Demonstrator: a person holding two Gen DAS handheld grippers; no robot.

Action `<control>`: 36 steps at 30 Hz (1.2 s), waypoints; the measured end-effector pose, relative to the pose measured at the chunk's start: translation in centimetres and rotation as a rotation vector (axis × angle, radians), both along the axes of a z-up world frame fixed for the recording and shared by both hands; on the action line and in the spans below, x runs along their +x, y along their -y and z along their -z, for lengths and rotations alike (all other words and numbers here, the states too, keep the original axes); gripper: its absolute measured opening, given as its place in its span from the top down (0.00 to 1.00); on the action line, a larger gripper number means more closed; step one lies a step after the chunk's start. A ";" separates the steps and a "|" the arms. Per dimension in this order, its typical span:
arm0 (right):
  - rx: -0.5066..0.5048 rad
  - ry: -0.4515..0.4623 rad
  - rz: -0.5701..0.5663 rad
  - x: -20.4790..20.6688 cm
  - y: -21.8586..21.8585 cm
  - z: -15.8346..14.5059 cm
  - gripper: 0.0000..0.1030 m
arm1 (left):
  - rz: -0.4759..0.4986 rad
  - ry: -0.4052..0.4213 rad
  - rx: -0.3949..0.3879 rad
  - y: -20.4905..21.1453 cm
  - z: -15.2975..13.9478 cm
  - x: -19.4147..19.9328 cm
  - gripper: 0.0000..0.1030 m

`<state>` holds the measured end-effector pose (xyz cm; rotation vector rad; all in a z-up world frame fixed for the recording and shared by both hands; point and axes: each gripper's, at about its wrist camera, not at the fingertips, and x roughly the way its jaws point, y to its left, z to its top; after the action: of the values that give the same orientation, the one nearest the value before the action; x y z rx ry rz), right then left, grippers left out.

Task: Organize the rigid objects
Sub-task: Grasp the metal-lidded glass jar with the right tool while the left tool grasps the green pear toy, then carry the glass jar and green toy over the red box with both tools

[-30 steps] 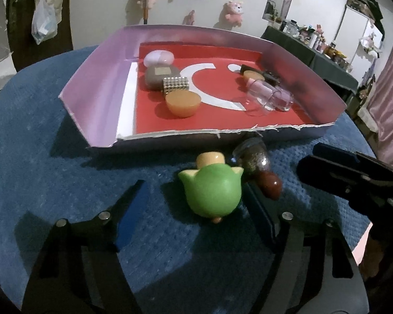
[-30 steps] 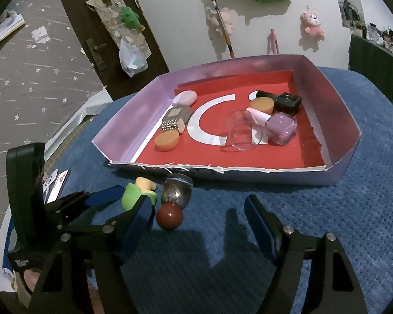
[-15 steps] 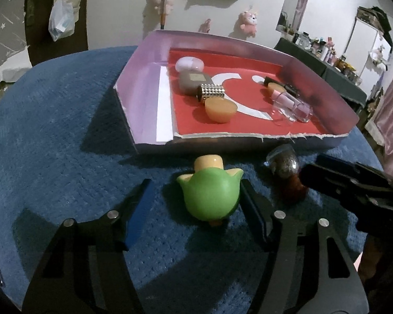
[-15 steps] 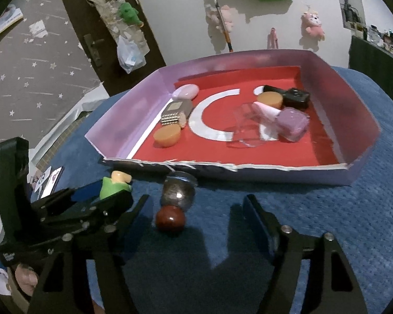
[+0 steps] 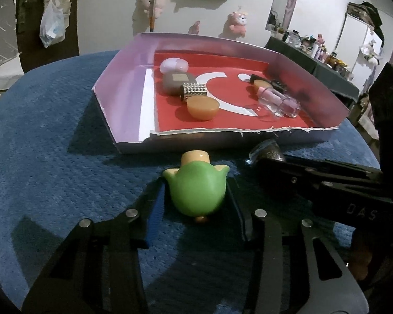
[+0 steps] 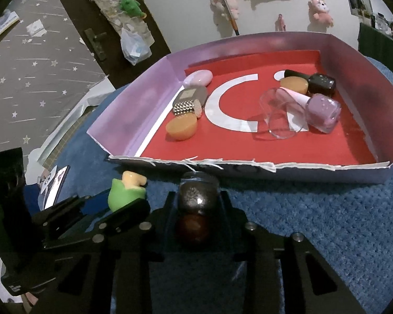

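the left claw (image 5: 196,196) has just closed on the green toy (image 5: 197,192), the right claw (image 6: 197,209) on the dark bottle (image 6: 196,198); both lie on the blue surface (image 5: 52,162), the tray (image 5: 249,141) just ahead.

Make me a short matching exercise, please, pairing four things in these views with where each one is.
Things:
1. green toy
2. glitter bottle
3. clear cup
4. orange dome

Places:
A. lying in the tray, right part
B. in the right gripper
C. in the tray, left part, near the front wall
D. in the left gripper

Pairs: 1-D, 2-B, 3-A, 4-C
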<state>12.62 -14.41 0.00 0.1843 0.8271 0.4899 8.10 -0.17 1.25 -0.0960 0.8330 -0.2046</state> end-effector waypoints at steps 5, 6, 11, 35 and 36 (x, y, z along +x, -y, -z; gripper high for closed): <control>0.006 0.010 -0.022 -1.0 0.2 -0.3 0.68 | 0.008 0.001 -0.004 0.4 -0.4 -0.4 0.60; 0.009 0.016 -0.024 -1.2 0.3 -0.5 0.68 | 0.010 0.004 -0.003 0.5 -0.5 -0.5 0.60; 0.026 0.043 -0.032 -2.4 1.1 -1.7 0.68 | 0.019 0.017 -0.001 0.9 -1.3 -1.0 0.60; 0.037 0.147 -0.010 -2.6 4.1 -6.6 0.68 | 0.052 0.138 0.017 2.2 -6.8 0.6 0.60; 0.032 0.151 -0.008 -2.5 4.2 -6.7 0.68 | 0.053 0.142 0.020 2.3 -6.9 0.8 0.60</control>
<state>10.10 -18.60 6.73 0.1712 0.6730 0.5180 8.93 -2.47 8.19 -0.0402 0.6962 -0.2502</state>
